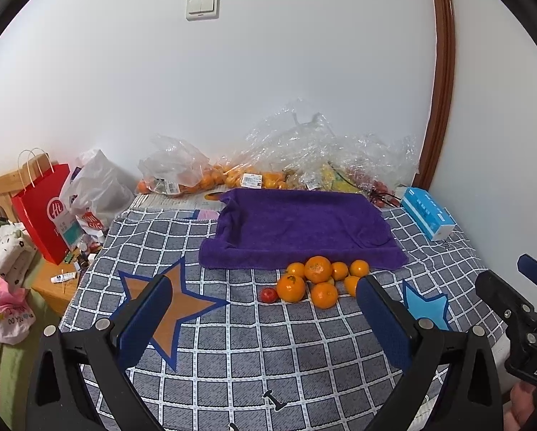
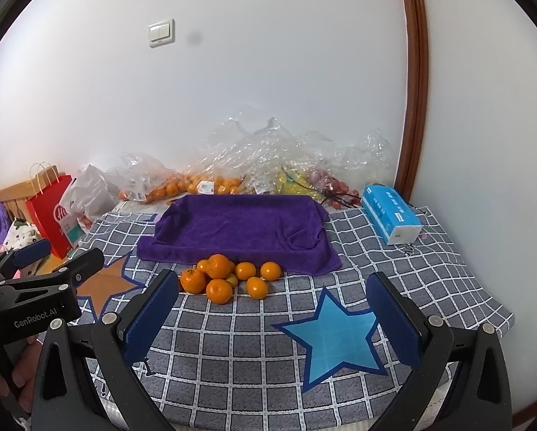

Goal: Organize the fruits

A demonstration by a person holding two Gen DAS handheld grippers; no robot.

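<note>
A pile of several mandarins (image 1: 318, 280) (image 2: 229, 278) lies on the checked cloth just in front of a purple towel draped over a tray (image 1: 297, 230) (image 2: 239, 230). A small red fruit (image 1: 269, 295) sits at the pile's left end. My left gripper (image 1: 265, 309) hangs open above the cloth, short of the pile, nothing between its fingers. My right gripper (image 2: 274, 305) is open too, with the pile ahead and slightly left of its centre. Each gripper shows in the other's view: the right gripper (image 1: 527, 309) at the right edge, the left gripper (image 2: 46, 273) at the left edge.
Clear plastic bags (image 1: 268, 165) (image 2: 232, 165) with more mandarins, yellow fruit and red fruit line the wall behind the towel. A blue tissue pack (image 1: 428, 215) (image 2: 390, 215) lies at the right. A red paper bag (image 1: 44, 212) (image 2: 51, 212) stands off the left edge.
</note>
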